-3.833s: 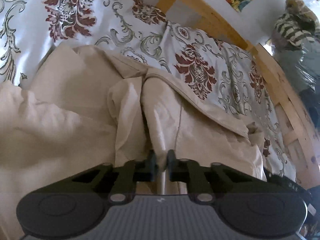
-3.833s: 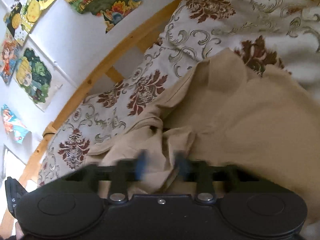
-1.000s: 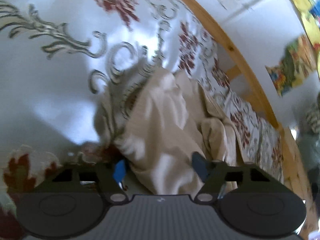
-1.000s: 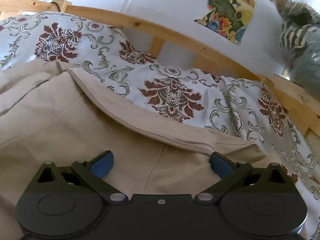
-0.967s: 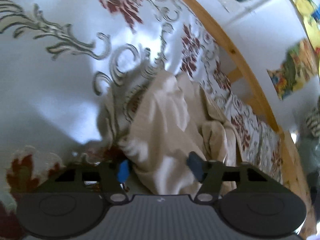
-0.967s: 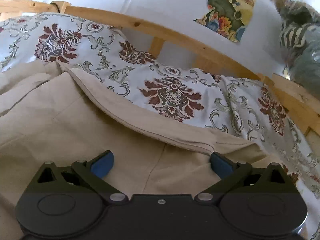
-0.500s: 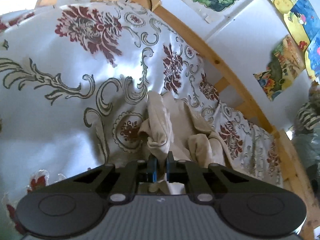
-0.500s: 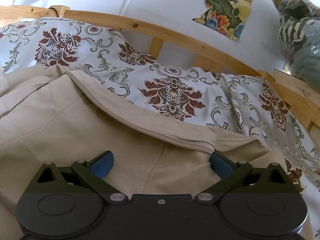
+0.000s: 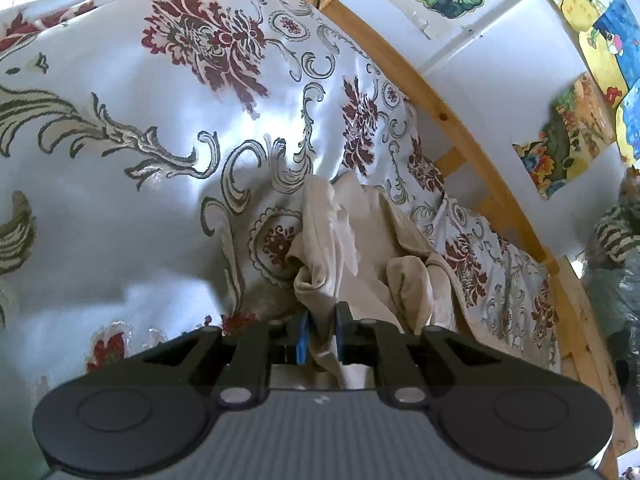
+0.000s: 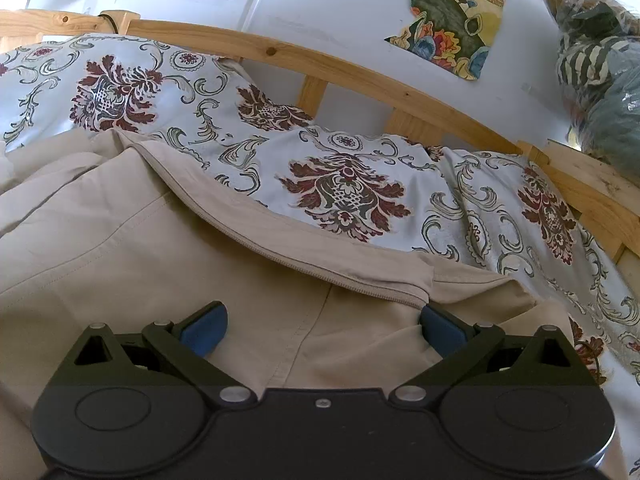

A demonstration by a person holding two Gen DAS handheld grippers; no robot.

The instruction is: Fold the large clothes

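Observation:
A large beige garment [image 9: 360, 240] lies crumpled on a floral bedspread [image 9: 120, 160]. In the left wrist view one bunched end of it rises off the bed into my left gripper [image 9: 322, 320]. The blue pads press on that fold, and the jaws are opening slightly around it. In the right wrist view the garment [image 10: 120, 248] spreads flatter, with a seamed hem running diagonally. My right gripper [image 10: 322, 328] hovers open just above this cloth, fingers wide apart and nothing pinched between them.
A wooden bed rail [image 10: 360, 72] curves along the far side of the bedspread [image 10: 348, 192], against a white wall with colourful pictures [image 10: 452, 20]. A plastic bag of striped and grey items [image 10: 592, 60] sits at the right end of the bed.
My left gripper went from wide open around the garment's end to pinched on it, then lifted it a little off the bed. The right gripper stayed still and open.

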